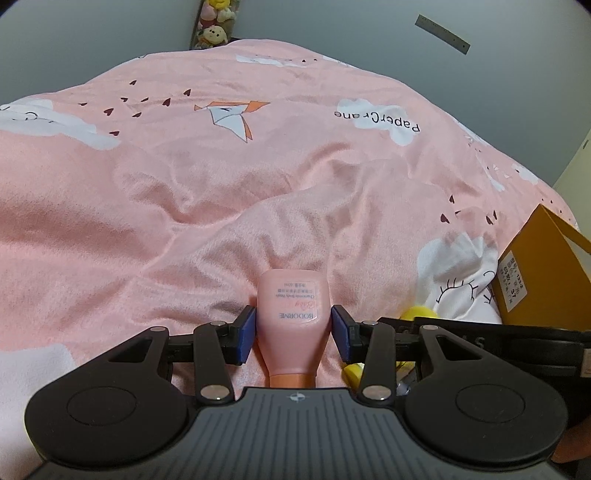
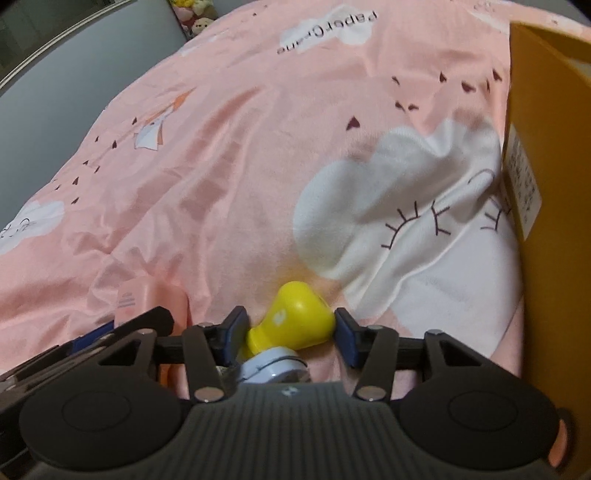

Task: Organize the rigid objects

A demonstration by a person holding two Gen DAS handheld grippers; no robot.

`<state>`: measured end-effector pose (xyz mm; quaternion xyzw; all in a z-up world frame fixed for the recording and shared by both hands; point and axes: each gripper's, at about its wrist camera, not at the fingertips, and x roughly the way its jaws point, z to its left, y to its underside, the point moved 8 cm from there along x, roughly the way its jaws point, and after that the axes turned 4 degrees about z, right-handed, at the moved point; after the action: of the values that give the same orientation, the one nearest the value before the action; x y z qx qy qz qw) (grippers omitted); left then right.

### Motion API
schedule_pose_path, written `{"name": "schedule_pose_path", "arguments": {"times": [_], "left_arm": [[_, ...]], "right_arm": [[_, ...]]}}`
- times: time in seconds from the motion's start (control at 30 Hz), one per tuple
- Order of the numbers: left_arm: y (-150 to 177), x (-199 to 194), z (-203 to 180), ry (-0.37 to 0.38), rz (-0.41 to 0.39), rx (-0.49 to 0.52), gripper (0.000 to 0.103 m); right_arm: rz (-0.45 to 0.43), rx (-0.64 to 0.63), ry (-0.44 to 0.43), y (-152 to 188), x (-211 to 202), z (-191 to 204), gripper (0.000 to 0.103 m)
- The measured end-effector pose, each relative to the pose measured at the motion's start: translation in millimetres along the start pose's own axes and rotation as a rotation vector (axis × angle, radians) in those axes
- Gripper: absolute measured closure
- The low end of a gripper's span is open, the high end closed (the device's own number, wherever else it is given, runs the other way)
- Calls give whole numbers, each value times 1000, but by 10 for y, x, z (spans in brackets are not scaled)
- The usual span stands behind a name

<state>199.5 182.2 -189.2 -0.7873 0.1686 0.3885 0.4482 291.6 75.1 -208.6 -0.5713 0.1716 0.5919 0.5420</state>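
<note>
A pink BODORME bottle (image 1: 291, 317) lies on the pink bedspread between the blue pads of my left gripper (image 1: 293, 334). The pads sit close on both sides of it, with a thin gap showing. A yellow bulb-shaped toy with a white base (image 2: 297, 321) lies between the pads of my right gripper (image 2: 291, 334); the right pad touches it and the left pad is beside its neck. The pink bottle also shows in the right wrist view (image 2: 147, 299), and the yellow toy in the left wrist view (image 1: 419, 314).
A yellow cardboard box (image 2: 546, 184) with a white label stands open on the bed at the right; it also shows in the left wrist view (image 1: 539, 273). The rumpled pink bedspread (image 1: 221, 192) stretches ahead. Plush toys (image 1: 214, 26) sit at the far wall.
</note>
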Motion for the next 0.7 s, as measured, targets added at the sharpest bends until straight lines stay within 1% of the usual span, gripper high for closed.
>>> {"name": "schedule_pose_path", "arguments": {"times": [0.2,0.4,0.6,0.7], "left_arm": [[-11,-153,-74,0,-44,25,54],[-107,-488,-251,16,-124,64,54],[-195,-785,-510,59,-156,79,54],[-246,-932,-690,93,-173,90,54]], "right_arm": [[-123,-114,42,-80,-381,131,52],[-222,-224,67,-107,-811,200,52],[-296,-308,79,-122,-1305,197,52],[-321,-329,78,-129,-1557,153,52]]}}
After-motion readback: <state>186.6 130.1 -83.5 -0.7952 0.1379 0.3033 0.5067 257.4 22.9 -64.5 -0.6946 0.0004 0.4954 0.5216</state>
